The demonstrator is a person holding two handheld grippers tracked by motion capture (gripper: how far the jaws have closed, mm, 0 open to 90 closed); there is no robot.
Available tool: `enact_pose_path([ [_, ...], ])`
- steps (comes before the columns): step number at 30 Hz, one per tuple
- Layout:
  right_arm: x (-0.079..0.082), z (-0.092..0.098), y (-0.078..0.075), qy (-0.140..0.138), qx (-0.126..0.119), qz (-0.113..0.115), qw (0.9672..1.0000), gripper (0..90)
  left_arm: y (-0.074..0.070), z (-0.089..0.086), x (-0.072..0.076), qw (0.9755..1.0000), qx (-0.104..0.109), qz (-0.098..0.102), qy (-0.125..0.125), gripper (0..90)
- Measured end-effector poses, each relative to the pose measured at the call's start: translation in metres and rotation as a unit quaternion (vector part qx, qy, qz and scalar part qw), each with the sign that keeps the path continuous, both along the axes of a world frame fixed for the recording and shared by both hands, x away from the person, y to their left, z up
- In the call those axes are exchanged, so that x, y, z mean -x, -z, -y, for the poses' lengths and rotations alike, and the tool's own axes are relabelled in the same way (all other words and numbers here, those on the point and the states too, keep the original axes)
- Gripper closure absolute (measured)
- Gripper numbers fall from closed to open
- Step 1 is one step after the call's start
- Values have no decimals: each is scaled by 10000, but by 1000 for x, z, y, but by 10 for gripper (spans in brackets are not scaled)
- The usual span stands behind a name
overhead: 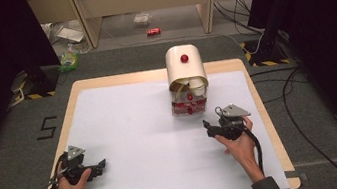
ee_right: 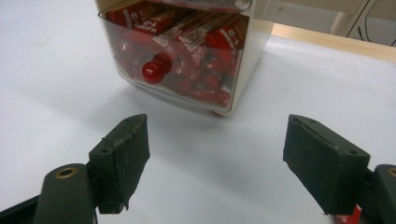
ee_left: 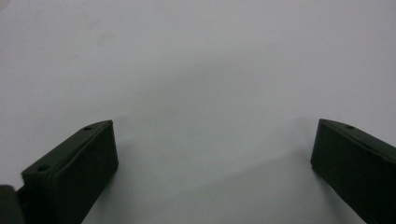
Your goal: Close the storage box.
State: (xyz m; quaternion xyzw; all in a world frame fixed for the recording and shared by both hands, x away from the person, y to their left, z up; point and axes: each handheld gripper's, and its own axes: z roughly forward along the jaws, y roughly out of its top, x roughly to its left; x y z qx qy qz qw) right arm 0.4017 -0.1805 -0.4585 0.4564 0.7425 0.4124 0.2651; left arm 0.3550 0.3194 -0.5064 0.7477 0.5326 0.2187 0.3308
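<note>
Red-knobbed dispenser (ee_right: pixel 187 60) — right gripper (ee_right: pixel 215 163) gaping, empty, just before it.

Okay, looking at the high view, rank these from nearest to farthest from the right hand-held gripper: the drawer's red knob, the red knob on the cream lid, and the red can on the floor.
From the right hand-held gripper:
1. Drawer's red knob, low on the clear front of the container, just up and left.
2. Red knob on the cream lid, higher on the same container.
3. Red can, on the floor beyond the table's far edge.

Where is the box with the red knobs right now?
In the high view, the cream box stands on the white sheet toward the table's far edge, right of middle. The right tongs sit open just in front of it, not touching.
</note>
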Motion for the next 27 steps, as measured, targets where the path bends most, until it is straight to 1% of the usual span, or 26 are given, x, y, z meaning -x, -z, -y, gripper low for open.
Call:
enact_pose_path([
  [7, 14, 13, 0, -41, -30, -109, 9999, 219, 0, 0, 0, 10000, 0, 0, 0, 0],
  [10, 20, 20, -1, 3, 14, -76, 10000, 217, 0, 0, 0, 10000, -1, 0, 1, 0],
  [14, 27, 30, -2, 60, -17, -80, 9999, 216, 0, 0, 0, 10000, -2, 1, 1, 0],
  [16, 31, 34, -2, 77, 29, -96, 9999, 216, 0, 0, 0, 10000, -3, 4, -4, 0],
  [23, 43, 47, 0, 85, 41, -136, 9999, 217, 0, 0, 0, 10000, -3, 4, -3, 0],
  [27, 49, 51, 1, 77, 33, -162, 9998, 218, 0, 0, 0, 10000, -2, 2, -1, 0],
])
